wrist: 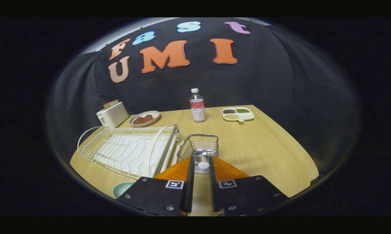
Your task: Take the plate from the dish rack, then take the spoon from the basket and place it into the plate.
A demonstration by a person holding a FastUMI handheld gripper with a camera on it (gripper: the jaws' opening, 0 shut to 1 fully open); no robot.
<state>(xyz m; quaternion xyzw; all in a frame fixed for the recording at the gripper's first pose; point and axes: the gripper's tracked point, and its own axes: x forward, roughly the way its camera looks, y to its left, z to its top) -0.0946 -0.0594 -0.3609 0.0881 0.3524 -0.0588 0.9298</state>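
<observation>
My gripper (201,160) hangs over the wire basket (211,143), its two fingers drawn close together. Between the fingertips sits the spoon (203,163), a metal piece with a white rounded end, and both fingers appear to press on it. The spoon's lower part still reaches down inside the basket. The white wire dish rack (130,151) stands just left of the basket and holds no dish. A pale green plate (122,188) lies on the wooden table (263,152), near its front edge, left of my fingers and partly hidden by the gripper body.
Along the back of the table stand a cream toaster (112,114), a plate of reddish-brown food (145,118), a clear bottle with a red label (197,105) and a divided white tray of beans (238,114). Bare wood stretches right of the basket.
</observation>
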